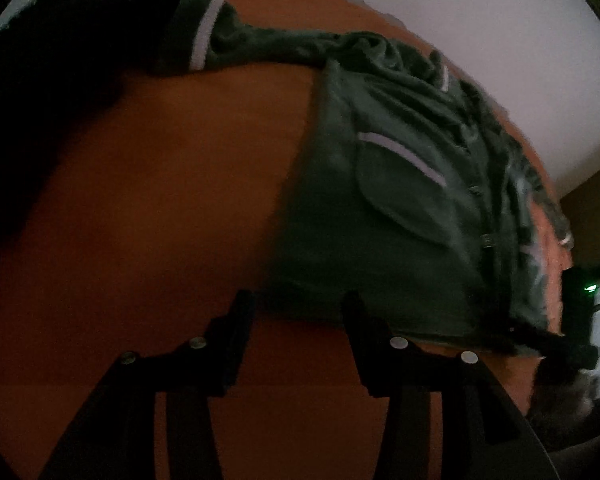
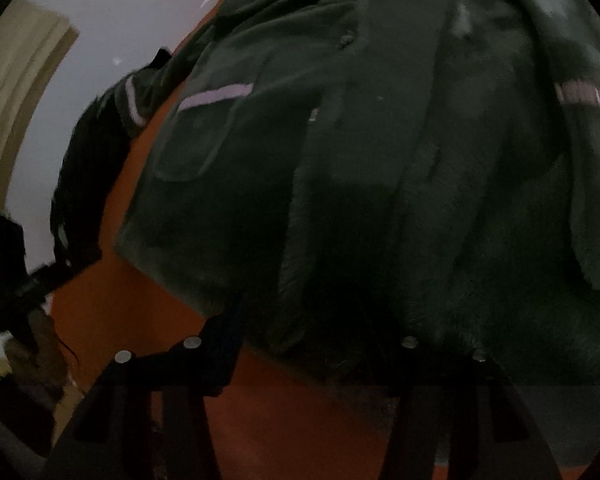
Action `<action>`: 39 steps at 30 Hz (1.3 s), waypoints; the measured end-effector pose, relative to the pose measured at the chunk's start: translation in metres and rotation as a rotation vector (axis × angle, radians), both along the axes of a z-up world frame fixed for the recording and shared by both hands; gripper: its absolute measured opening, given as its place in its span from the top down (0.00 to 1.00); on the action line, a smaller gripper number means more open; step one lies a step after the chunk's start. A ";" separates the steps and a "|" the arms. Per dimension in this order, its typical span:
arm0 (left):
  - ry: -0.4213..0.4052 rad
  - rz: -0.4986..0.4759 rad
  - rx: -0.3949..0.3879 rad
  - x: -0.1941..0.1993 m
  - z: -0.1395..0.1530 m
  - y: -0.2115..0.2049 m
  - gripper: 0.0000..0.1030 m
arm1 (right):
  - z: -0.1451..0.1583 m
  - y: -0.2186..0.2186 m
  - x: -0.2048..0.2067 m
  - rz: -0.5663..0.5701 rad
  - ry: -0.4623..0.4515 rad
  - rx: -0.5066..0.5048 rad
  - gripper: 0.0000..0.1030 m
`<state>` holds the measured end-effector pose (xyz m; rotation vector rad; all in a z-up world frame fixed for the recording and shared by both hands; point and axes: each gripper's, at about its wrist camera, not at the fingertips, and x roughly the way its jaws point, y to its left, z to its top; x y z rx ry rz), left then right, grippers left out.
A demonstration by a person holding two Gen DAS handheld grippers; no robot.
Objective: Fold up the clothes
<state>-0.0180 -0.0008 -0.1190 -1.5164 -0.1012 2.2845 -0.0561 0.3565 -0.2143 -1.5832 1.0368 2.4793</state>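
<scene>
A dark green fleece jacket [image 1: 400, 208] with white stripes, a chest pocket and buttons lies spread on an orange surface [image 1: 160, 200]. In the left wrist view my left gripper [image 1: 298, 306] is open, its tips at the jacket's near hem by the corner, and no cloth is pinched. In the right wrist view the jacket [image 2: 380, 160] fills most of the frame. My right gripper [image 2: 312, 316] stands over the near hem with fleece bulging between its fingers. It is too dark to see whether the pads press the cloth.
One sleeve with a striped cuff [image 1: 204, 36] stretches away to the far left. Another black garment [image 1: 60, 60] lies at the back left. Pale wall rises behind the orange surface [image 2: 140, 340]. The other gripper shows at each view's edge.
</scene>
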 end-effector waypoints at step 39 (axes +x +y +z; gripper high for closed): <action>-0.004 0.017 -0.088 -0.016 -0.018 -0.005 0.74 | 0.056 0.041 0.065 -0.091 0.157 0.042 0.39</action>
